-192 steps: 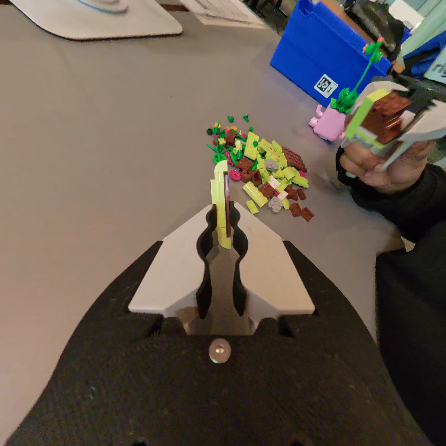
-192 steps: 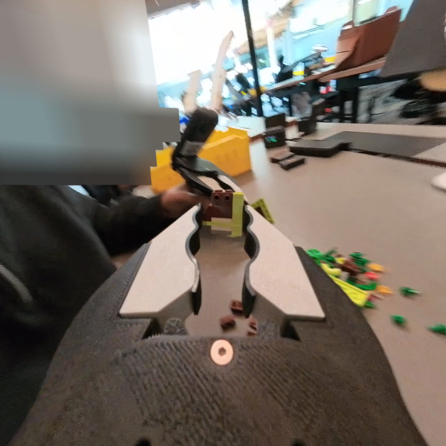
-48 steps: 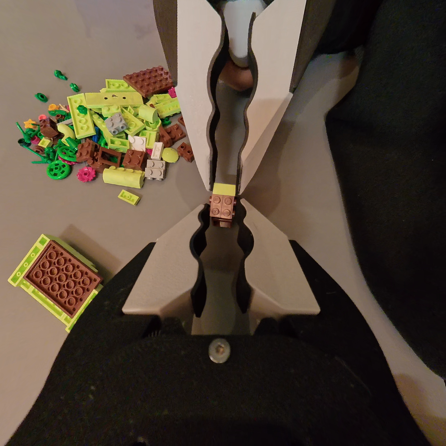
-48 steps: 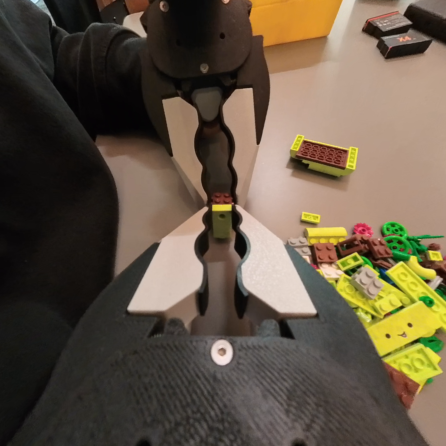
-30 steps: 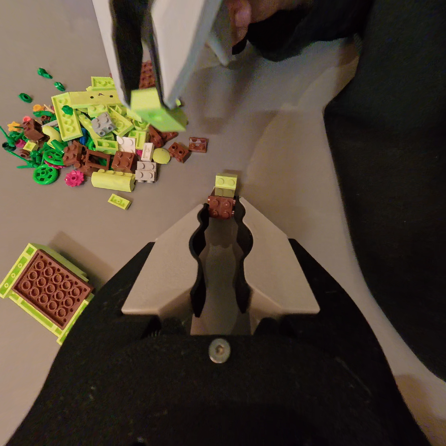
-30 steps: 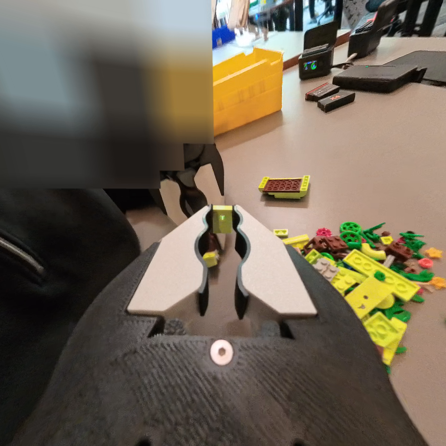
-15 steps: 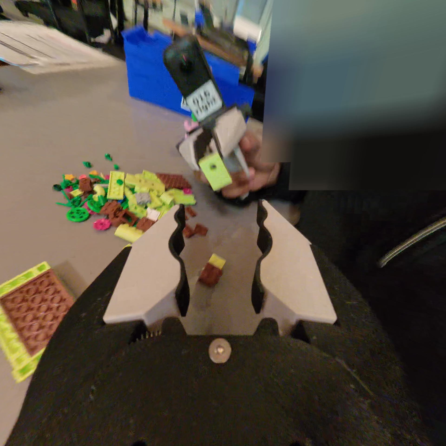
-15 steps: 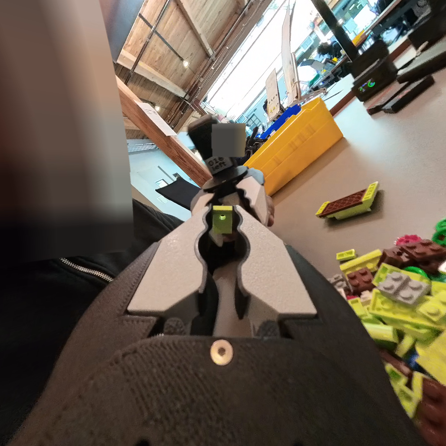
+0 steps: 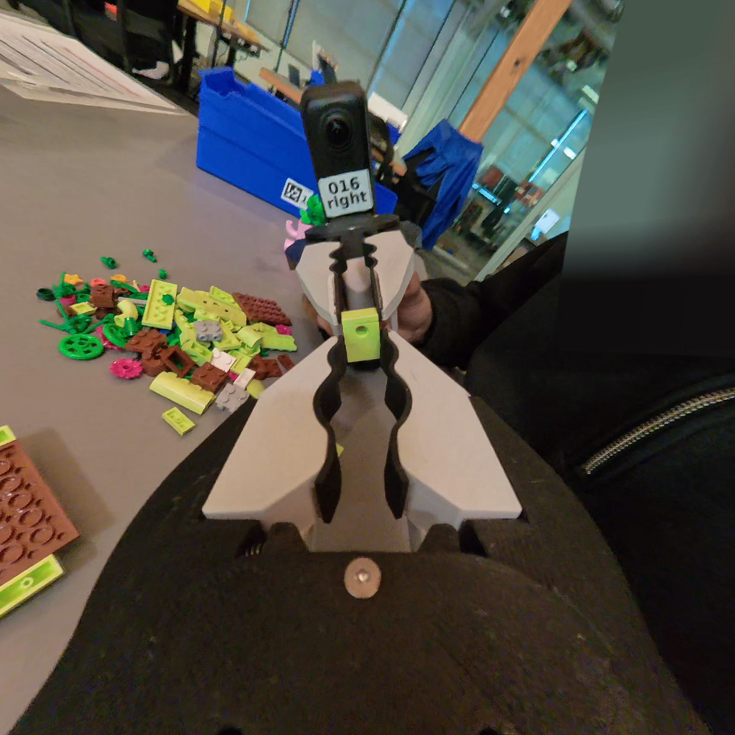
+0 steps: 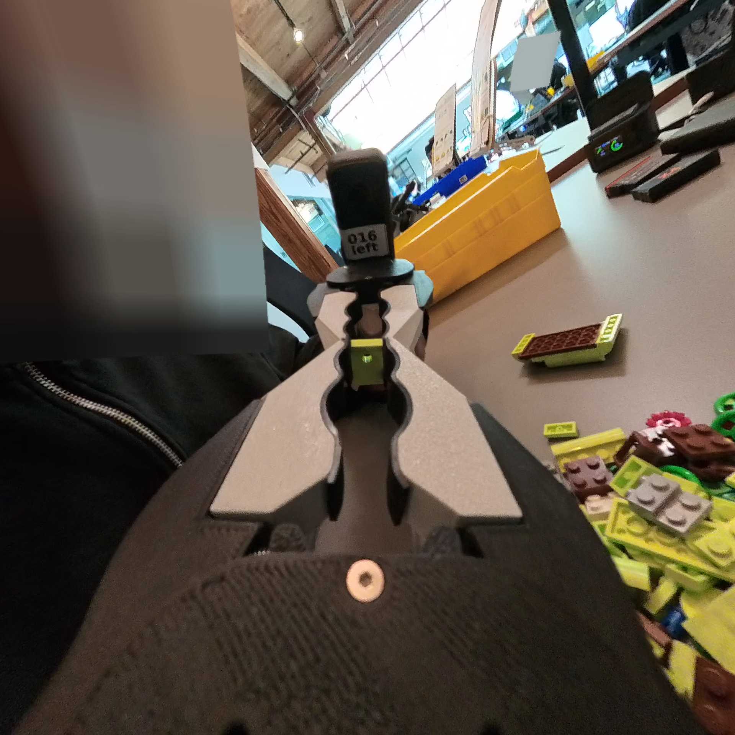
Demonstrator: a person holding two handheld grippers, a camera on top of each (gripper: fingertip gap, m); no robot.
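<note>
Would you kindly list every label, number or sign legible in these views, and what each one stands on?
I leave writing uncopied; its bearers:
White label on the black camera: legible print.
Second label on the other camera: legible print.
Square coded sticker on the blue bin: pattern only.
Paper sheets, posters: too blurred.

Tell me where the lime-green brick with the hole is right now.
The lime-green brick is off the table, between the tips of the right gripper and left gripper, which face each other; the loose brick pile lies left in the left wrist view.

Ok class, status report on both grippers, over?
Right gripper shut on lime brick. Left gripper tips flank same brick, grip unclear. Loose brick pile beside.
</note>
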